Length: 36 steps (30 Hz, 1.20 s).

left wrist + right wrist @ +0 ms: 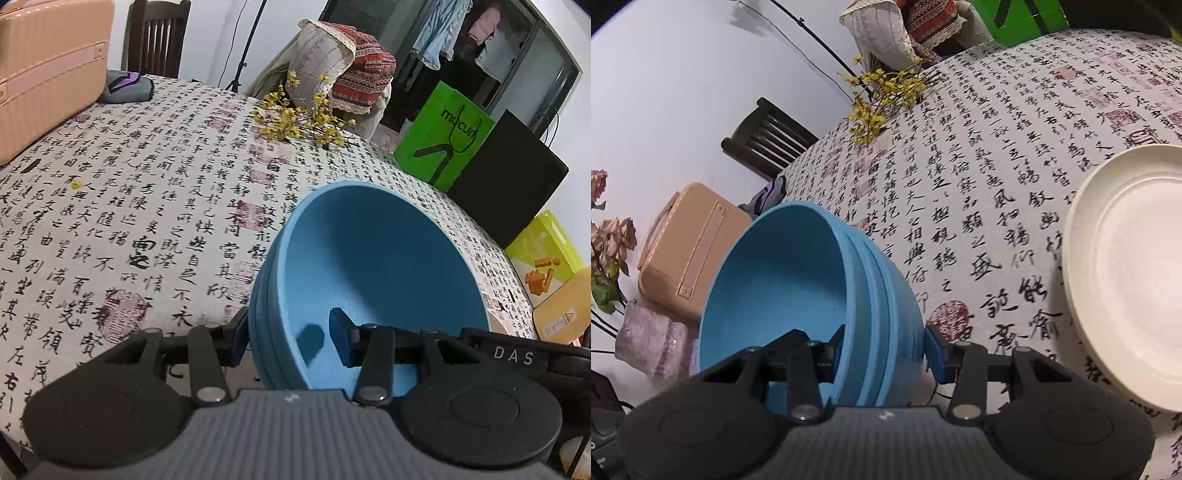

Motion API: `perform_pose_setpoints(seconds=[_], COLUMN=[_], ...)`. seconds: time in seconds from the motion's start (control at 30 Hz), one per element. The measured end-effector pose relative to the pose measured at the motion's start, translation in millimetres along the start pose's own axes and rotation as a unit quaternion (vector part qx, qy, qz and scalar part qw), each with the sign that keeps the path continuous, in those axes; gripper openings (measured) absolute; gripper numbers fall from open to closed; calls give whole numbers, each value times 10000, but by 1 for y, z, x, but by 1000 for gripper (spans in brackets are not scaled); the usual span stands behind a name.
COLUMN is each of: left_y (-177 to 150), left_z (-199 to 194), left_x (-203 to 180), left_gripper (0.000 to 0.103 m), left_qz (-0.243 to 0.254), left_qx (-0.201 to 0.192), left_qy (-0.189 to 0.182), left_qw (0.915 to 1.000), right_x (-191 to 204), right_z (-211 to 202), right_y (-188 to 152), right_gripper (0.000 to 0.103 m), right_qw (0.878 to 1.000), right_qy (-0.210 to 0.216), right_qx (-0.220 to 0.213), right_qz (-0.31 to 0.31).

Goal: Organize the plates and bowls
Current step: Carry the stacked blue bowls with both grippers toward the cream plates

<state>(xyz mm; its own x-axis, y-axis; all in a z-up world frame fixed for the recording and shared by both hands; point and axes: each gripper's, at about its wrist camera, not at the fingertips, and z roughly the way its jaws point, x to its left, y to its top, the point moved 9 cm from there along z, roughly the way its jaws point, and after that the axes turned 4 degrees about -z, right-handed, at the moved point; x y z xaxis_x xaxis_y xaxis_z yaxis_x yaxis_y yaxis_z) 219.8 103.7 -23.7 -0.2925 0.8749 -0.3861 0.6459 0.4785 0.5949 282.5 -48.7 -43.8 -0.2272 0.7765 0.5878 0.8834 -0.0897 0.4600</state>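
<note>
Both grippers clamp opposite rims of the stack of blue bowls: the left gripper has its jaws closed on the stack's left wall, the right gripper on its right wall. Left on the bench sits a peach case, yellow flowers lie far, and a white plate rests near right, apart from the bowls.

Home dining room, calligraphy tablecloth, wooden chair, hanging clothes
</note>
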Motion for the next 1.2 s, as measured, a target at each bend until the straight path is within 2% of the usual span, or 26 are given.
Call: perform_pose_setpoints(seconds=[1.2], left_y=[-25], left_z=[14], left_x=[-90], left_gripper=[46], left_qz=[358], left_qx=[81], left_qy=[-277], left_qw=[9989], right_x=[-68], right_z=[-64], right_y=[17], right_gripper=[43], right_qw=[9985], right_qy=[-218], right_qx=[-427], right_qz=[275])
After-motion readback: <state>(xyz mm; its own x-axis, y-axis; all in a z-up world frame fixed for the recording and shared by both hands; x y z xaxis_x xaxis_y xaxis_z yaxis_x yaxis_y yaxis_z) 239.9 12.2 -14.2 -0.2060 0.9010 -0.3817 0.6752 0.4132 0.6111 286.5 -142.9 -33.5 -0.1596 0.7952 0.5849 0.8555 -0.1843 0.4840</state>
